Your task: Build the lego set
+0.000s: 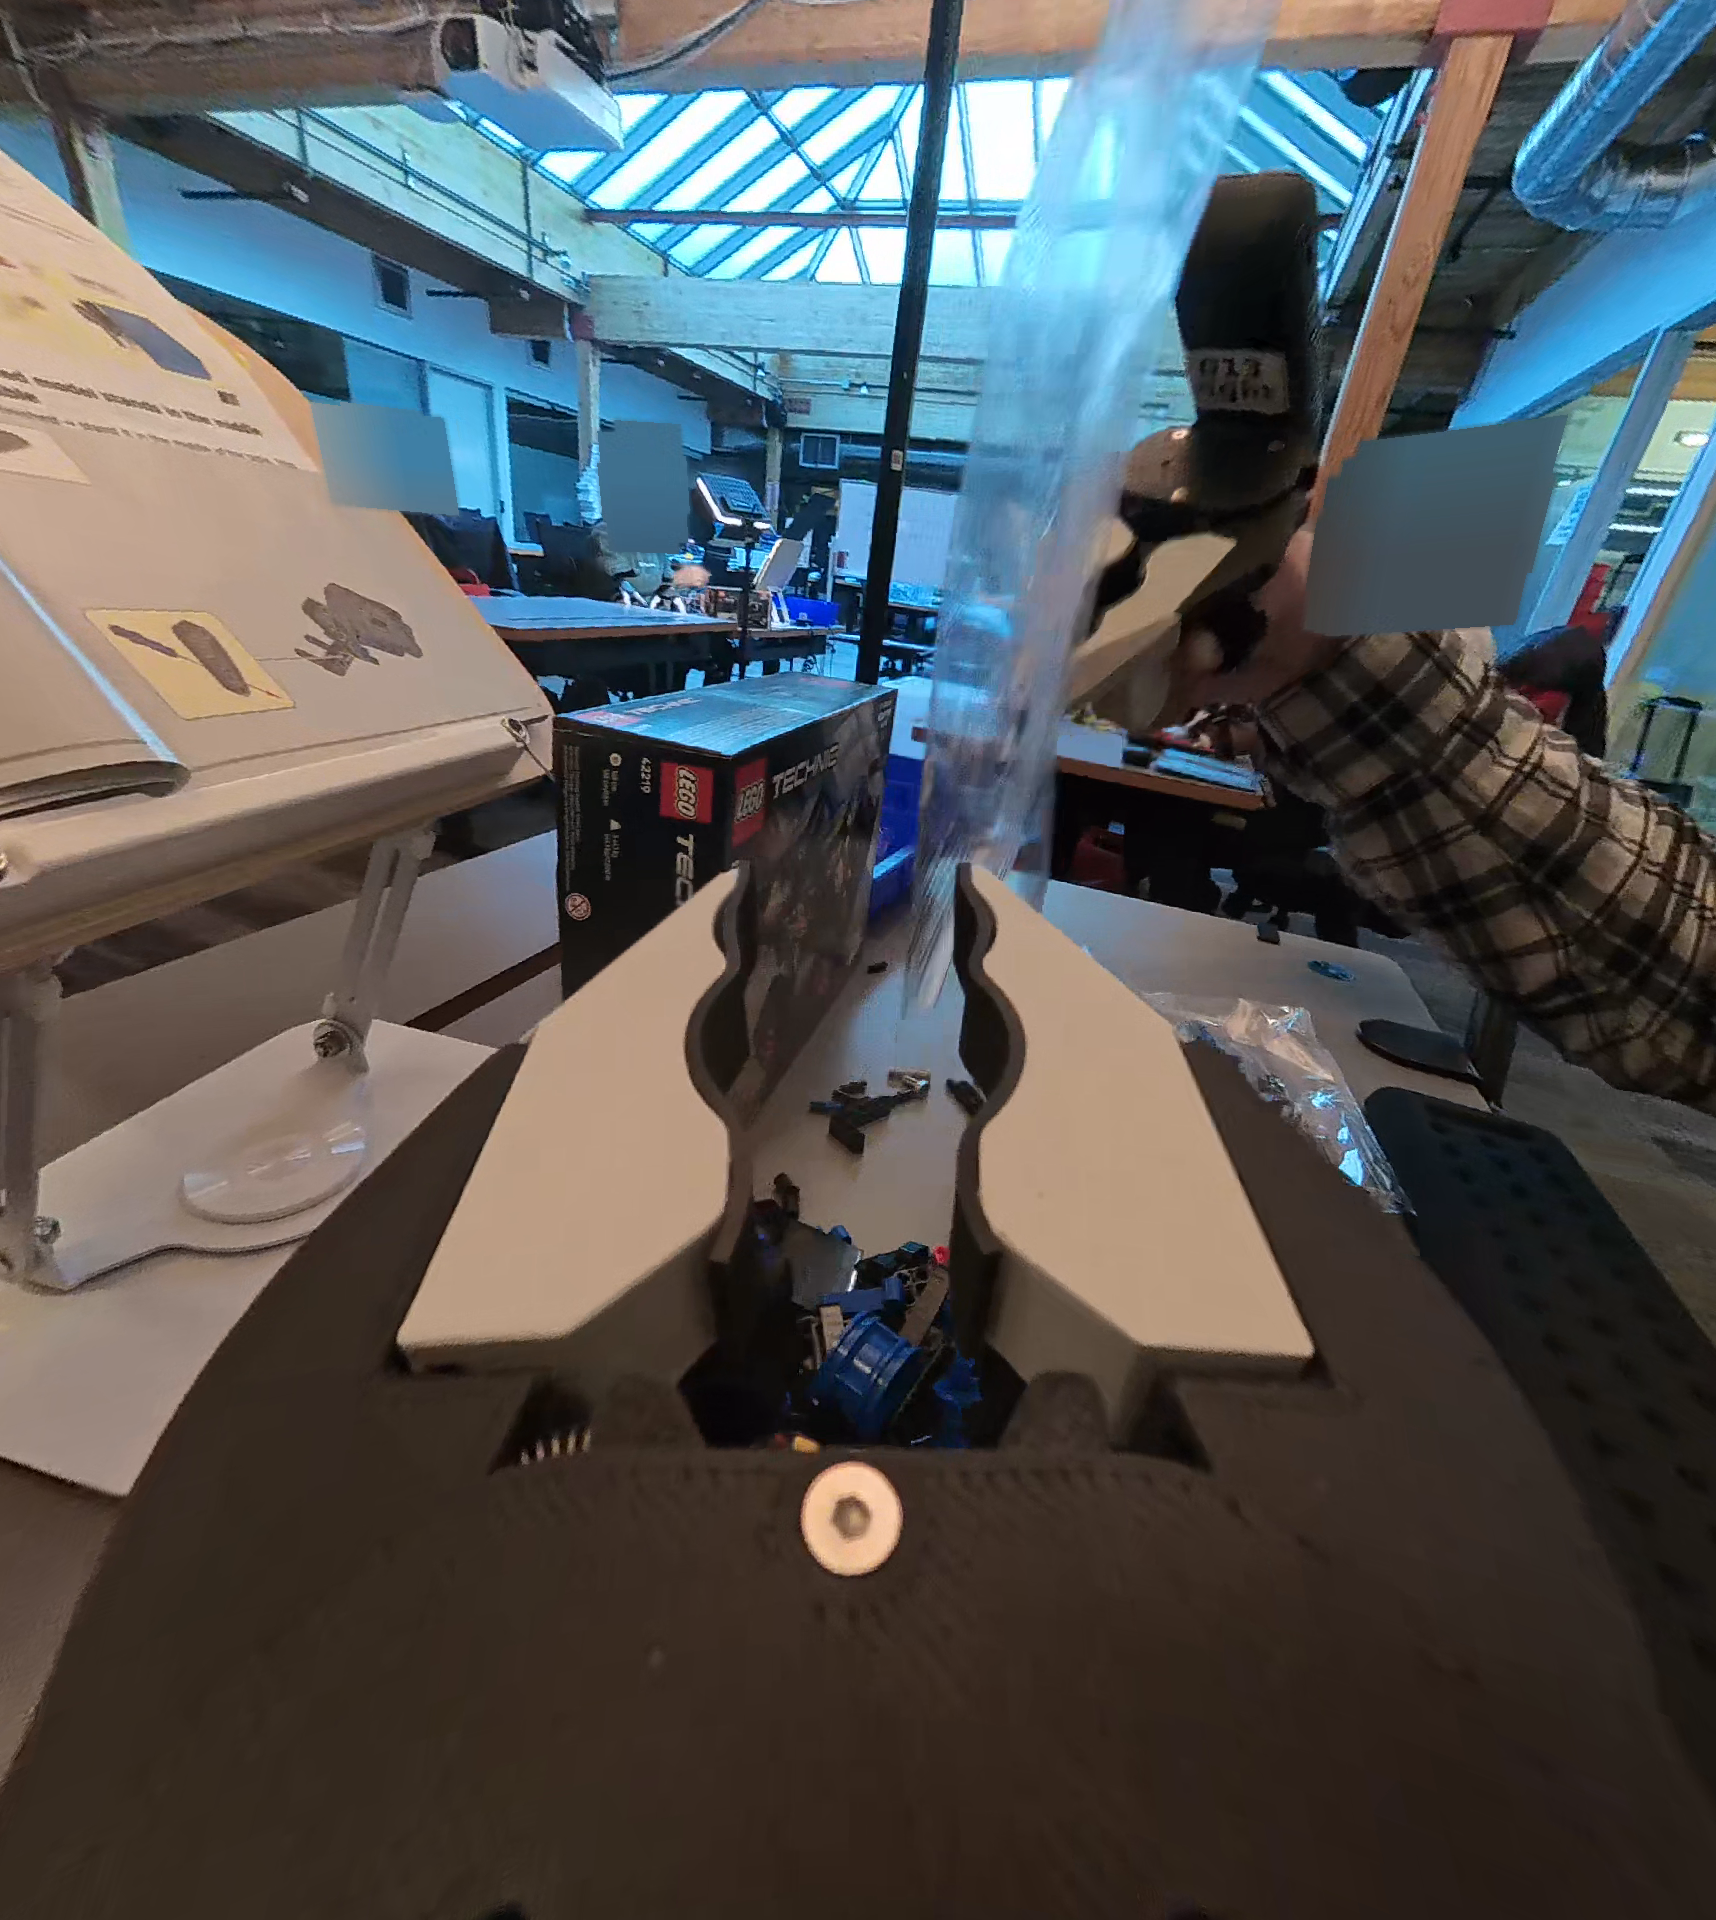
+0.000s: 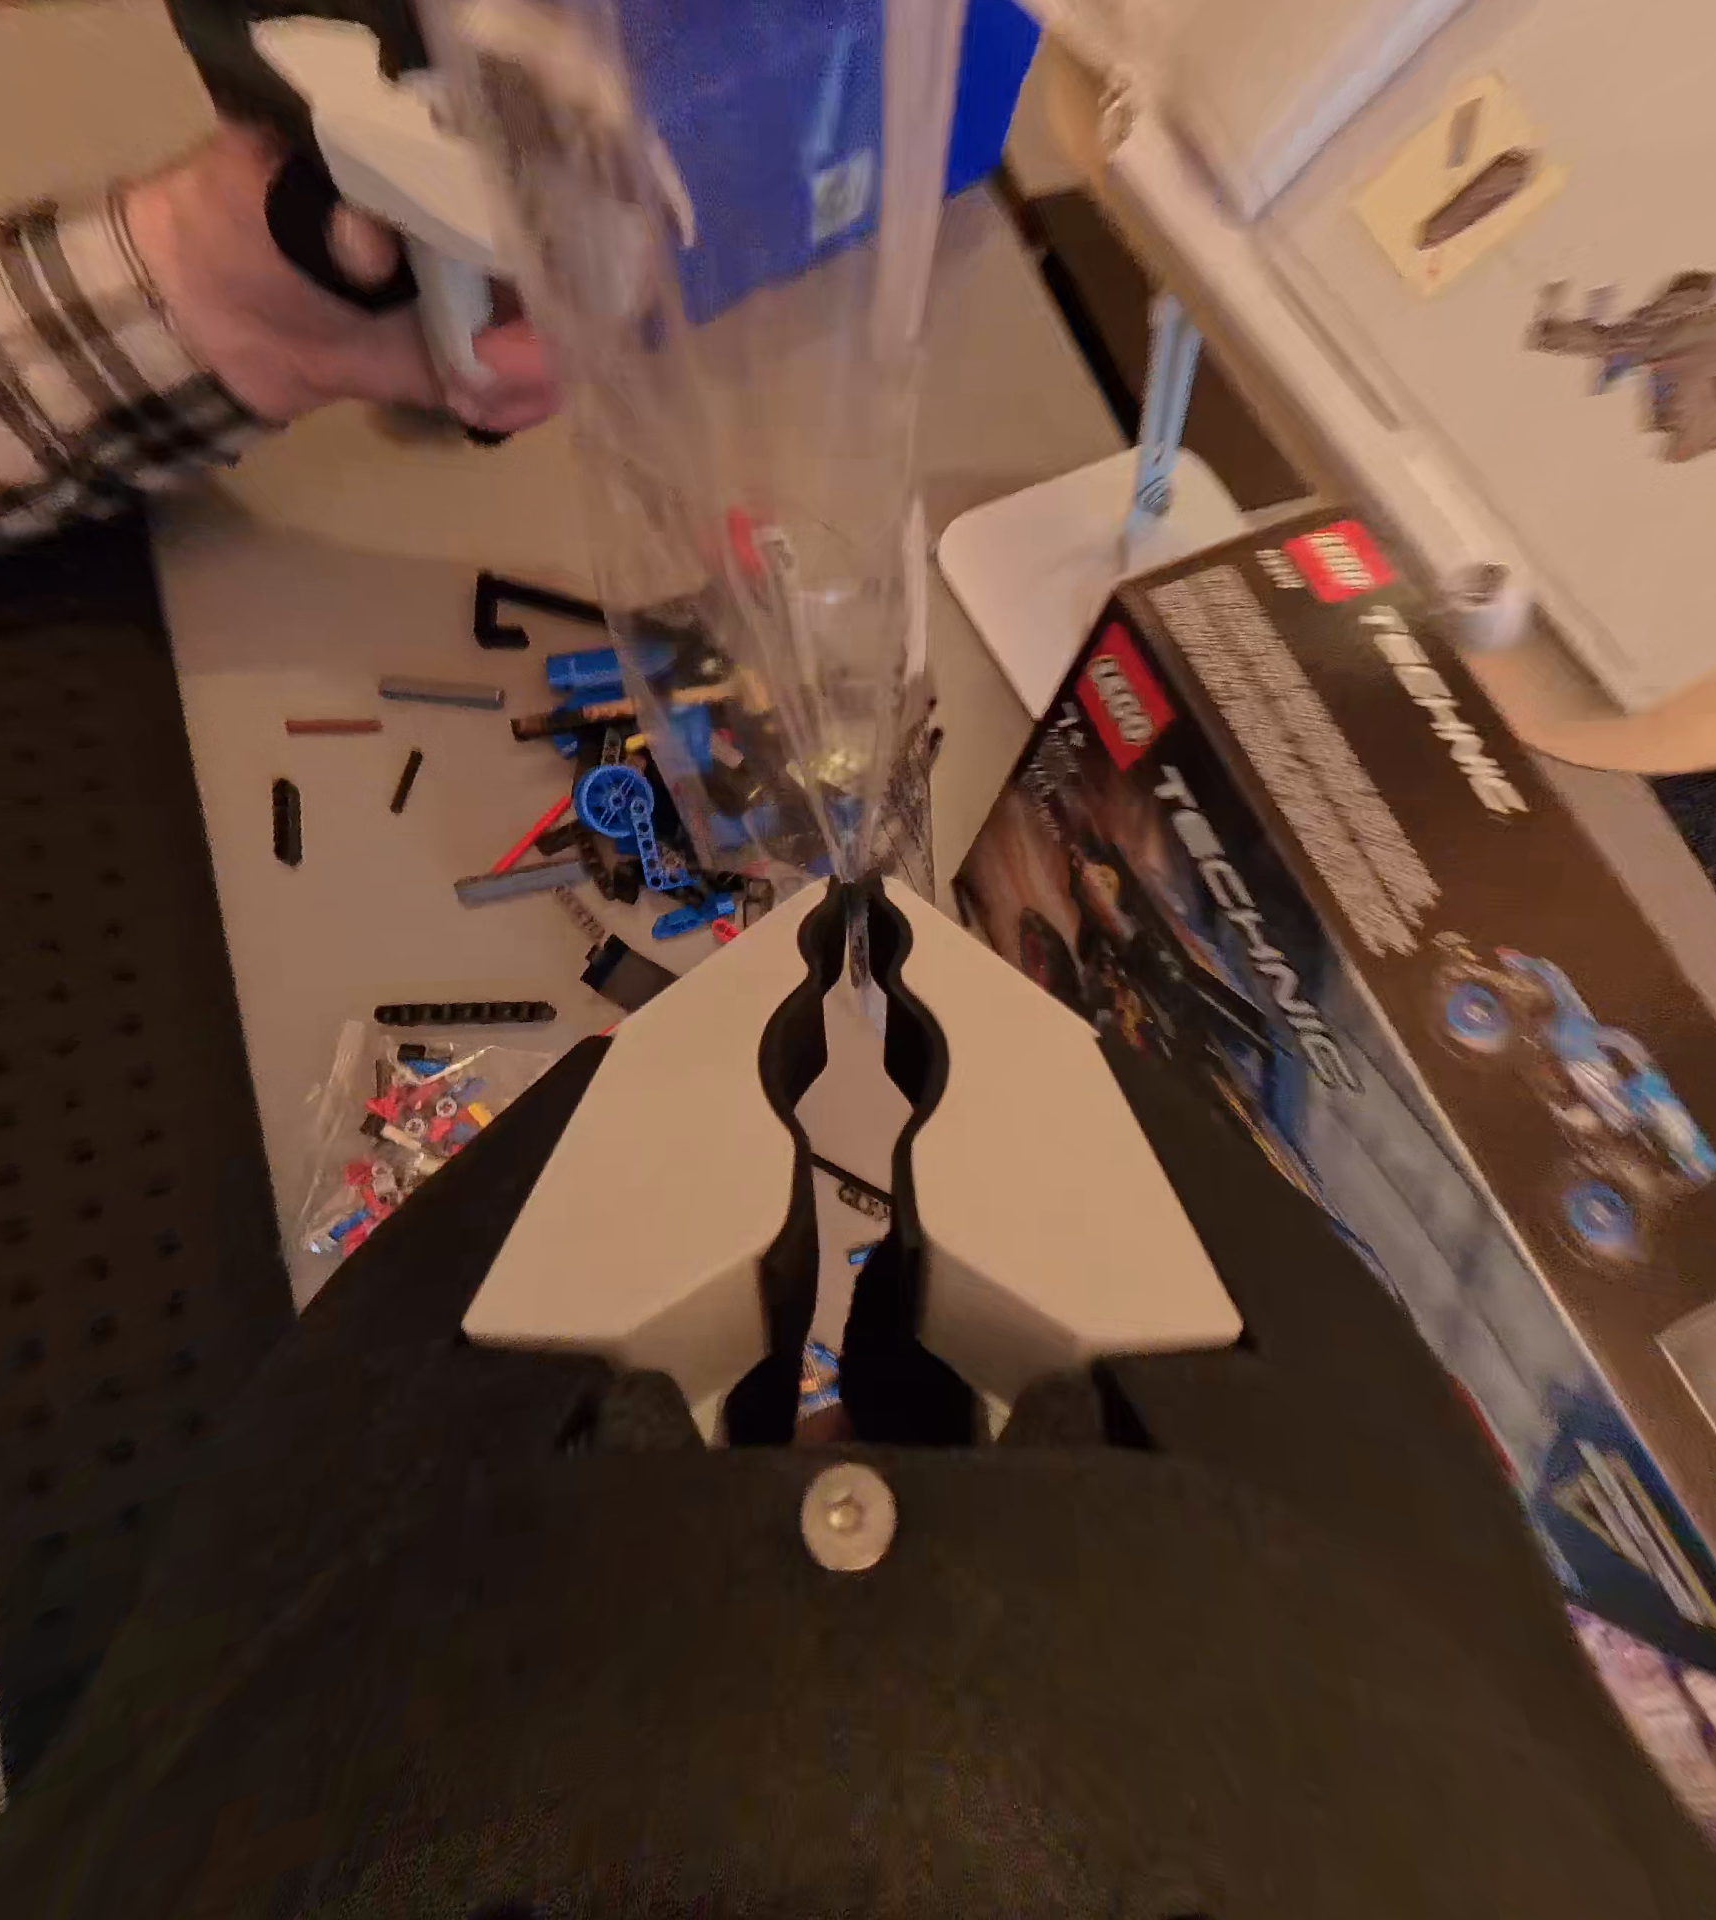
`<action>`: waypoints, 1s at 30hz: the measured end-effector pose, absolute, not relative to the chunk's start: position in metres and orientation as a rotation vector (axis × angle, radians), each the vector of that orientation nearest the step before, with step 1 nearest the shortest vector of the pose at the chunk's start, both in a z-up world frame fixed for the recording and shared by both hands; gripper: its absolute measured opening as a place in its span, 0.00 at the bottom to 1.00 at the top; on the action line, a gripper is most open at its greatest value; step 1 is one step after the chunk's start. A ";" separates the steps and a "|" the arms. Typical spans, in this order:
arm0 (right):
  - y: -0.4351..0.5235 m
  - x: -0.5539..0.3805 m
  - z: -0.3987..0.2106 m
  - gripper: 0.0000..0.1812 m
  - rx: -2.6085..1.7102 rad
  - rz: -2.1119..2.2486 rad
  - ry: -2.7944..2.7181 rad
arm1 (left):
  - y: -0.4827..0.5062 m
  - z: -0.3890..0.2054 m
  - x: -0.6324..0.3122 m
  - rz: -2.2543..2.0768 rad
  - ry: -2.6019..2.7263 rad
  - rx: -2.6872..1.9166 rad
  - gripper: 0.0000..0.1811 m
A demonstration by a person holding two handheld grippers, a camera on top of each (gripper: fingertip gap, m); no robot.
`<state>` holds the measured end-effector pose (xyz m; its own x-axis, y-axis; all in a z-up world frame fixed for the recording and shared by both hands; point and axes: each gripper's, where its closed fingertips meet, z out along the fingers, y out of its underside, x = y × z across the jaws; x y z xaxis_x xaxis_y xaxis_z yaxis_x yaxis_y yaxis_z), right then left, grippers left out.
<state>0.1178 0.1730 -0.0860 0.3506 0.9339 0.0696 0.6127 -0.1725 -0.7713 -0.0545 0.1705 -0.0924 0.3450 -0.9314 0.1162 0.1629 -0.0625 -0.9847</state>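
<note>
My right gripper (image 2: pixel 849 896) is shut on a corner of a clear plastic bag (image 2: pixel 729 436), which hangs stretched and blurred over a pile of loose blue and black Lego pieces (image 2: pixel 625 800) on the table. In the left wrist view the bag (image 1: pixel 1020 540) hangs from the right gripper (image 1: pixel 1103 634), and its lower end is beside my left fingertips. My left gripper (image 1: pixel 849 894) is open and empty, low over the pile (image 1: pixel 864 1320). It also shows in the right wrist view (image 2: pixel 438 260), held by a hand in a plaid sleeve.
The Lego box (image 1: pixel 729 821) stands behind the pile and shows in the right wrist view (image 2: pixel 1353 935). An open instruction booklet on a white stand (image 1: pixel 158 623) is on the left. A small sealed bag of parts (image 2: pixel 397 1132) and stray pieces lie nearby. A black perforated surface (image 2: pixel 54 935) borders the table.
</note>
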 end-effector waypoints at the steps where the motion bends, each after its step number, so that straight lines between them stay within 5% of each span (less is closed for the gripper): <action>1: 0.175 0.129 -0.074 0.01 -1.868 0.598 -1.295 | 0.172 -0.094 -0.056 -1.049 0.791 -1.322 0.20; 13: 0.244 0.350 -0.025 0.01 -2.005 0.501 -0.712 | 0.188 -0.132 -0.054 -0.824 0.864 -1.480 0.16; 20: 0.297 0.447 -0.072 0.01 -2.165 0.412 -0.454 | 0.194 -0.161 -0.041 -0.738 0.934 -1.548 0.15; 30: 0.338 0.466 -0.182 0.01 -2.533 0.572 -0.455 | 0.203 -0.180 -0.040 -0.679 0.958 -1.603 0.16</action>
